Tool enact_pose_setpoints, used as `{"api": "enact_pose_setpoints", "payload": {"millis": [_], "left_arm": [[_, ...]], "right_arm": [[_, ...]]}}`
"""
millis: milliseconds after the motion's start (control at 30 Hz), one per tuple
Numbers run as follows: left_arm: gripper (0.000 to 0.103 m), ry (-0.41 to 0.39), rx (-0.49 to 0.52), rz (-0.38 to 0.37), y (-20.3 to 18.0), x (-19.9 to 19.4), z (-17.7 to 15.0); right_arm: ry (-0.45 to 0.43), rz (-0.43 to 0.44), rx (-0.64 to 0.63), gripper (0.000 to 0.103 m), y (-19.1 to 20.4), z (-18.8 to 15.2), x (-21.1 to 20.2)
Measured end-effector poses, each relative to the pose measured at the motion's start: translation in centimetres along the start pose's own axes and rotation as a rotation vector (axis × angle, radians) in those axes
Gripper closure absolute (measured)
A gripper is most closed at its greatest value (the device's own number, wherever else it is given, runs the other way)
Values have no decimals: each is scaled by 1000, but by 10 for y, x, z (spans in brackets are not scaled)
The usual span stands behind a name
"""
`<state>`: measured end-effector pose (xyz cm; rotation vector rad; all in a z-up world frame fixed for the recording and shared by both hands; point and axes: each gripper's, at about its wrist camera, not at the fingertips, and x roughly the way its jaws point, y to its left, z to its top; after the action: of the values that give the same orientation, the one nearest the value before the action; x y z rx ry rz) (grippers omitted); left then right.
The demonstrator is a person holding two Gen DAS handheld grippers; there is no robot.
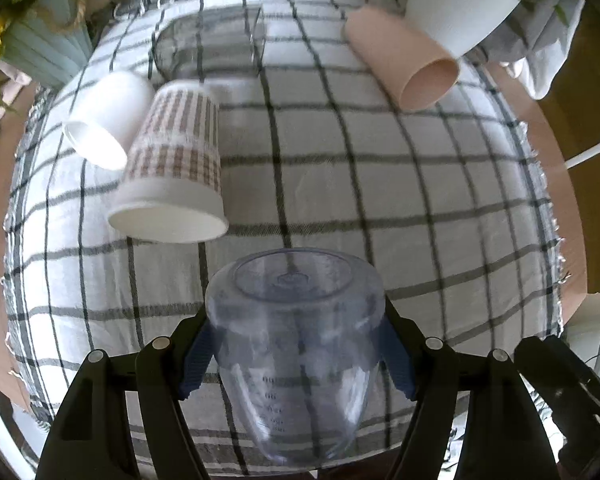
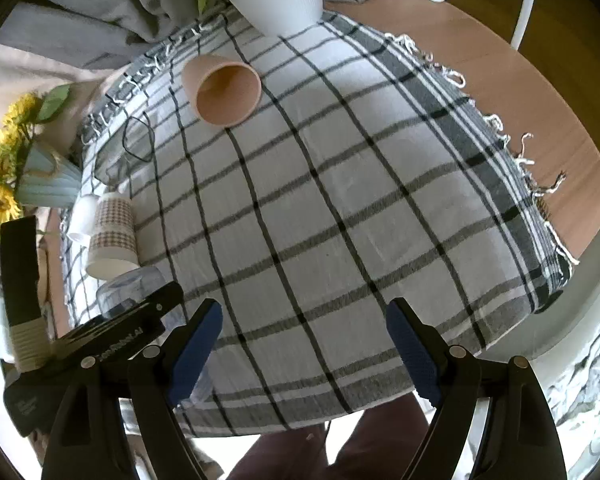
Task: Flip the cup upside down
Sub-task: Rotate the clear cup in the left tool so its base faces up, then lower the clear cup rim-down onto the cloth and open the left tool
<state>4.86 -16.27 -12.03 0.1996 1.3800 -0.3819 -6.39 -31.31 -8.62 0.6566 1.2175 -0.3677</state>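
My left gripper (image 1: 296, 352) is shut on a clear plastic measuring cup (image 1: 294, 344), held above the checked cloth (image 1: 380, 200) with its base pointing away from the camera. The cup also shows in the right wrist view (image 2: 130, 286), gripped at the left edge. A checked paper cup (image 1: 172, 168) lies on its side, a white cup (image 1: 104, 120) behind it. A pink cup (image 1: 404, 60) lies on its side at the far right; it also shows in the right wrist view (image 2: 224, 92). My right gripper (image 2: 304, 344) is open and empty above the cloth's near edge.
A white plant pot (image 1: 460, 8) stands at the cloth's far edge. A ribbed blue vase with sunflowers (image 2: 40, 184) stands at the left. A clear glass item (image 1: 216, 44) lies at the back. The wooden table (image 2: 520, 80) shows beyond the cloth's fringe.
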Motion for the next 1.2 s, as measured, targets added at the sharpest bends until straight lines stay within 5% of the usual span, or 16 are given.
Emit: {"api": "enact_pose_setpoints", "payload": {"millis": [367, 1200], "left_arm": [[31, -113, 47, -4, -14, -31, 16], [30, -97, 115, 19, -28, -26, 15]], "right_arm": [[-61, 13, 19, 19, -6, 1, -22], [-93, -17, 49, 19, -17, -1, -29]]}}
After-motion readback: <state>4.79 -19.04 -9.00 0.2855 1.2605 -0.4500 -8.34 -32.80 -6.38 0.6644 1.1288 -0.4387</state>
